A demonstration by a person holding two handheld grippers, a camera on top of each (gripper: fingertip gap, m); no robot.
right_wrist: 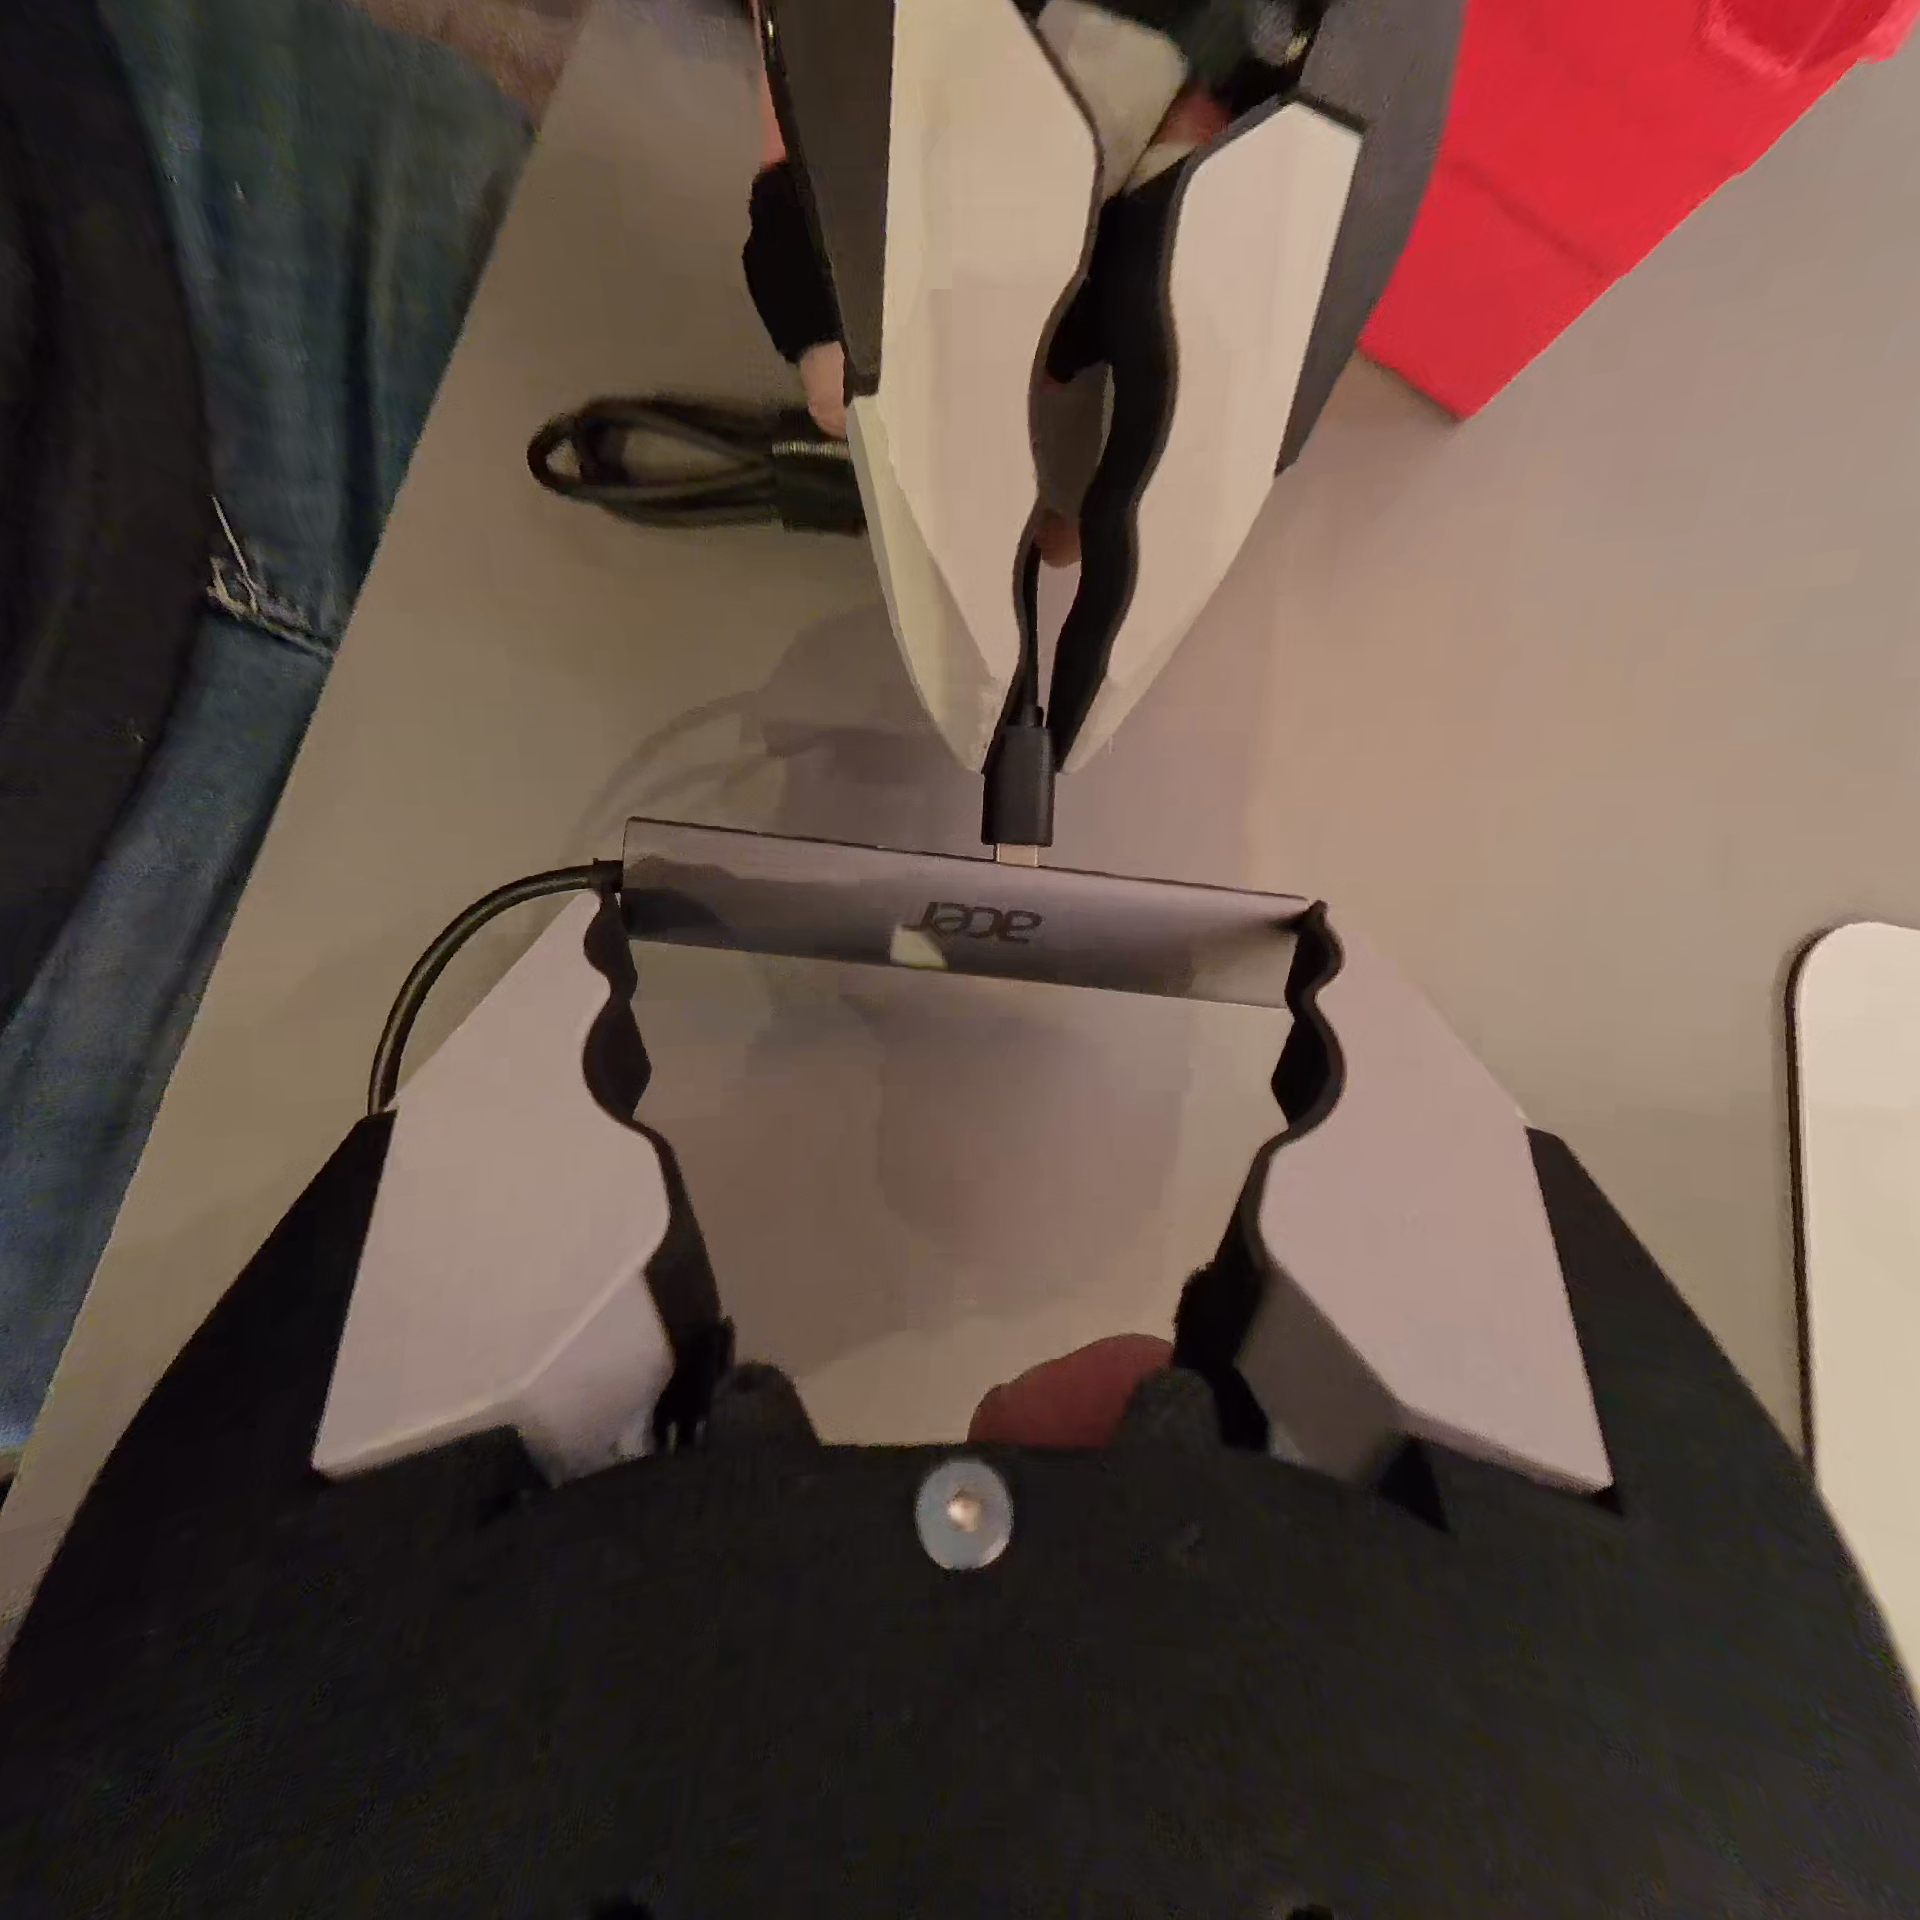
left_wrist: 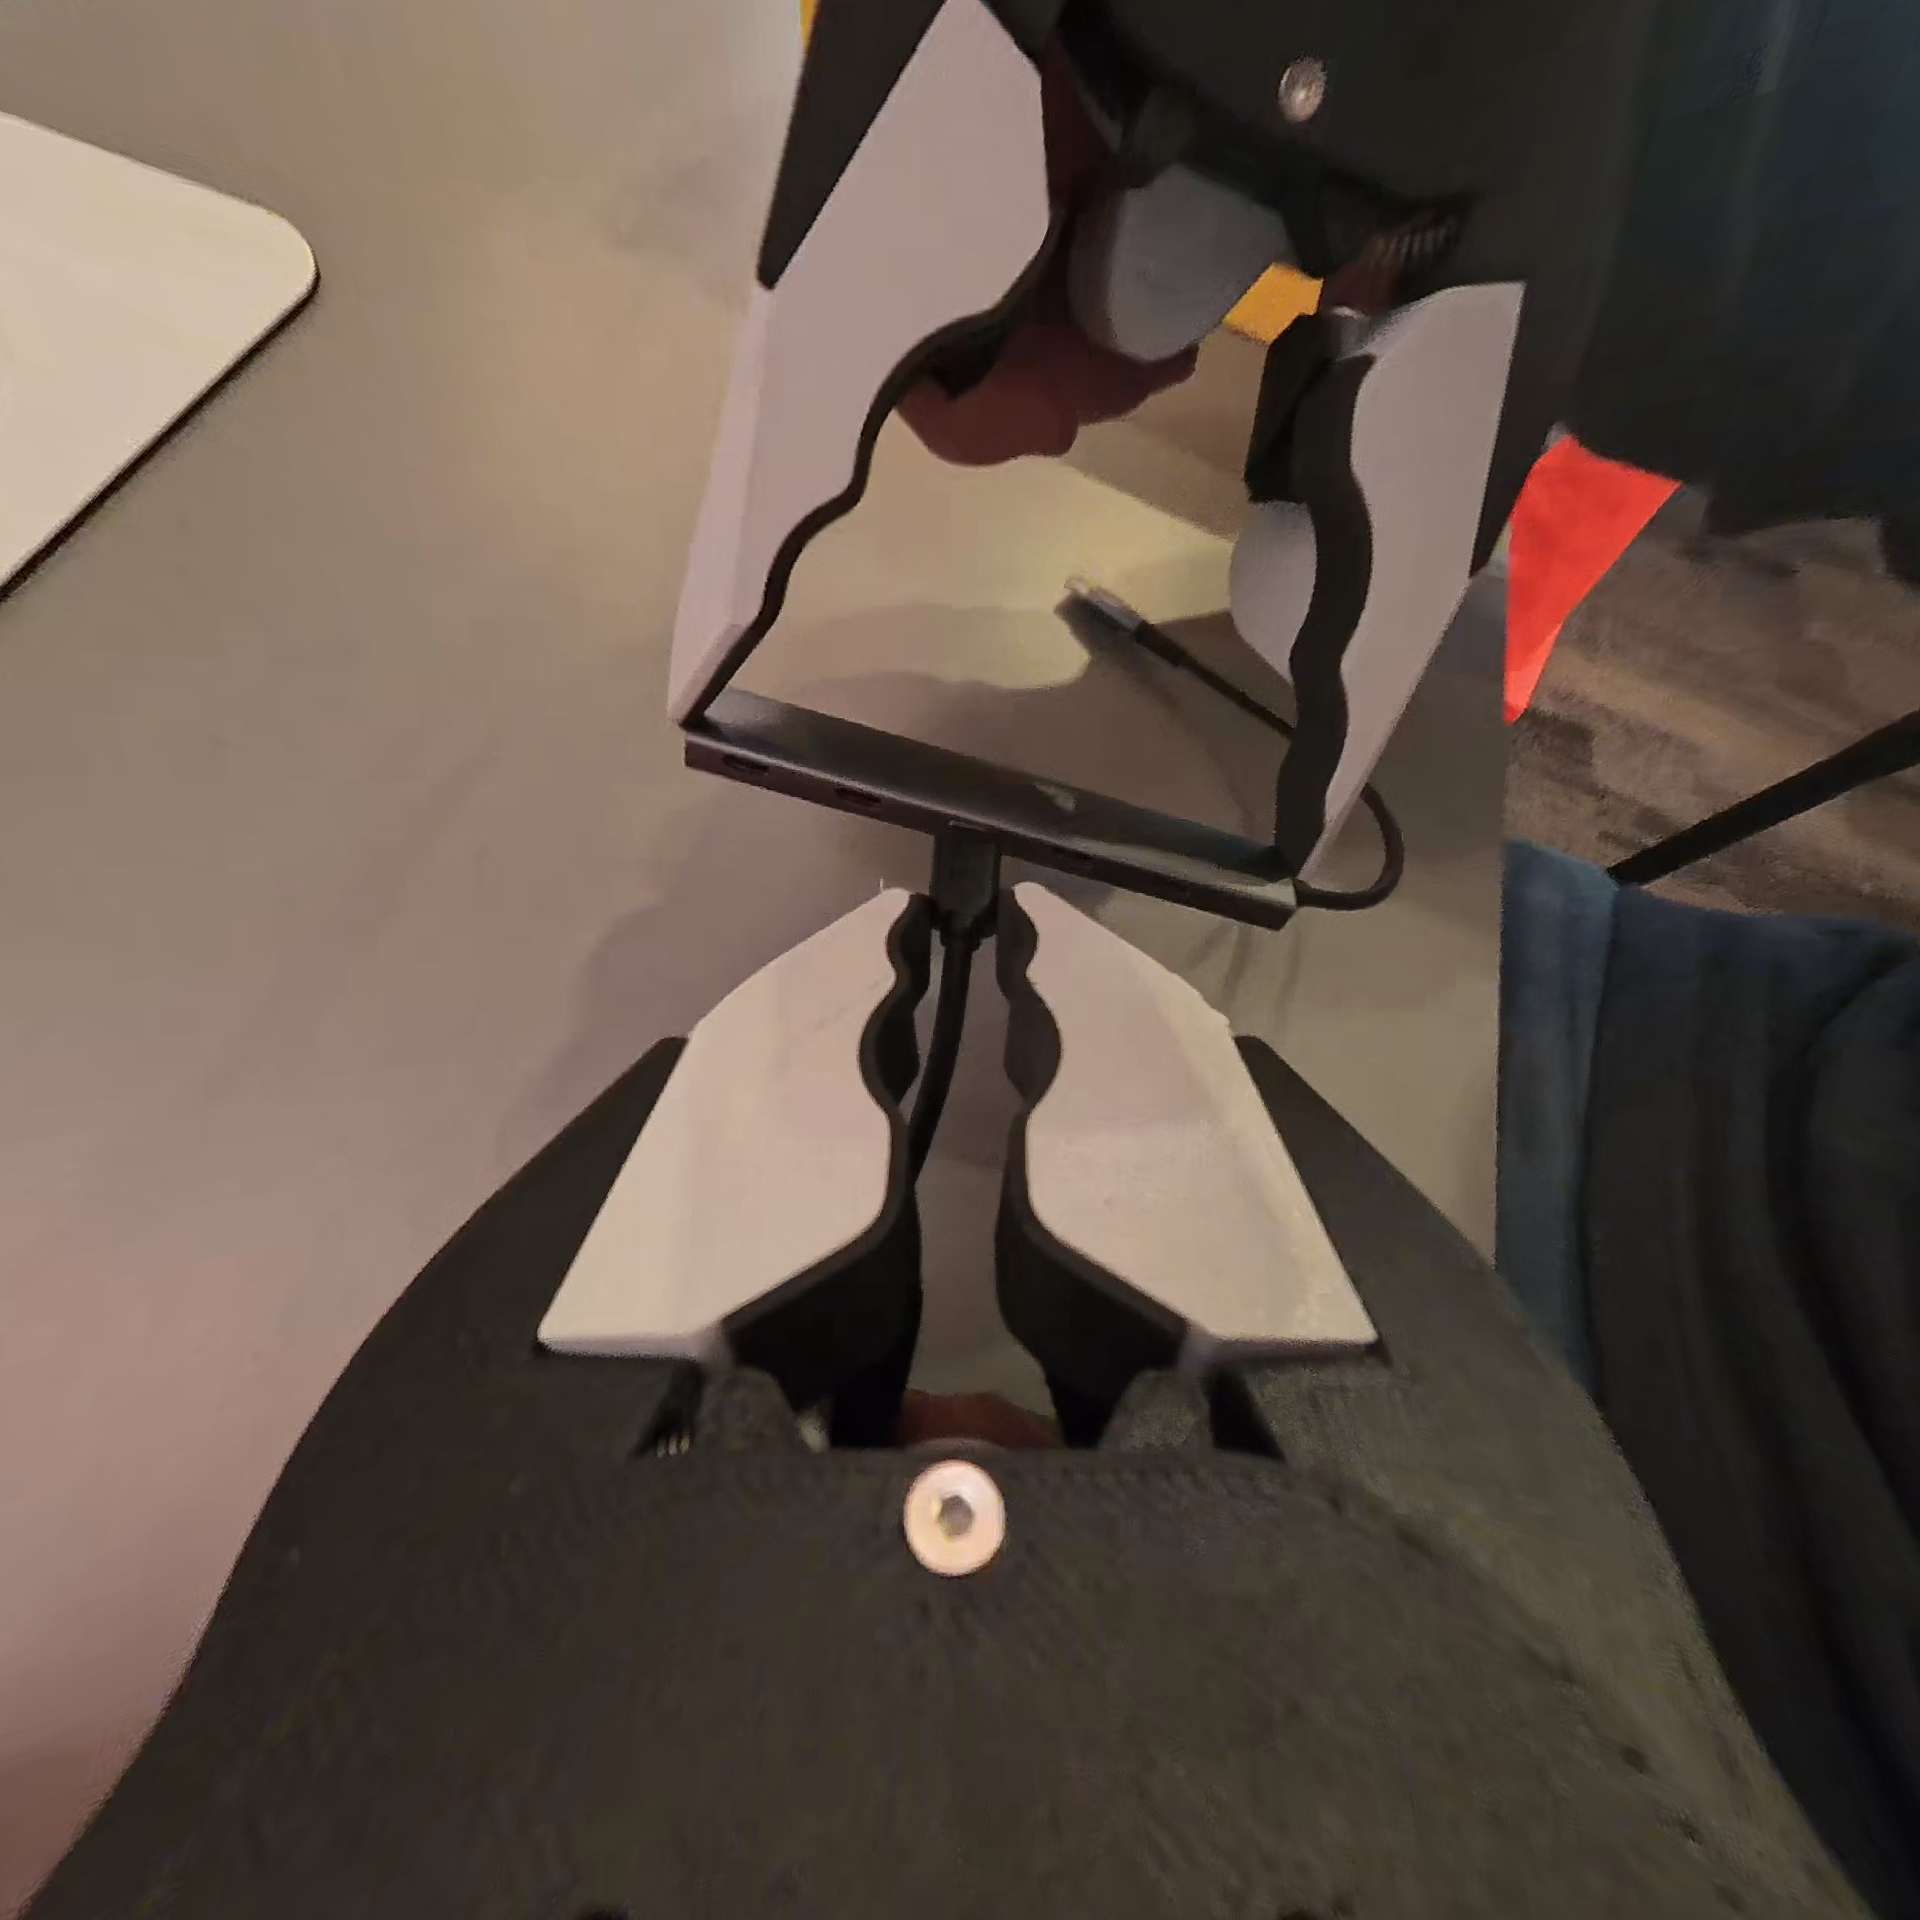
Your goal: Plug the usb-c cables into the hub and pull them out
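A slim dark grey hub [right_wrist: 790, 899] lies crosswise between my right gripper's [right_wrist: 961, 925] fingers, which are shut on its two short ends. The hub also shows in the left wrist view [left_wrist: 883, 753], held by the right gripper [left_wrist: 992, 784]. My left gripper [left_wrist: 961, 904] is shut on a black USB-C cable at its plug [left_wrist: 966, 868]. The plug [right_wrist: 1023, 790] meets a port on the hub's long side, with a sliver of its metal tip showing. A second loose USB-C plug [left_wrist: 1117, 618] lies on the table beyond the hub.
The hub's own black lead [right_wrist: 416, 997] curls off one end. A coiled black cable [right_wrist: 675, 468] lies near the table edge. A white pad [left_wrist: 104, 332] sits on the grey table [left_wrist: 416, 831]. A red object [right_wrist: 1610, 187] and a person's jeans [right_wrist: 208, 520] border the table.
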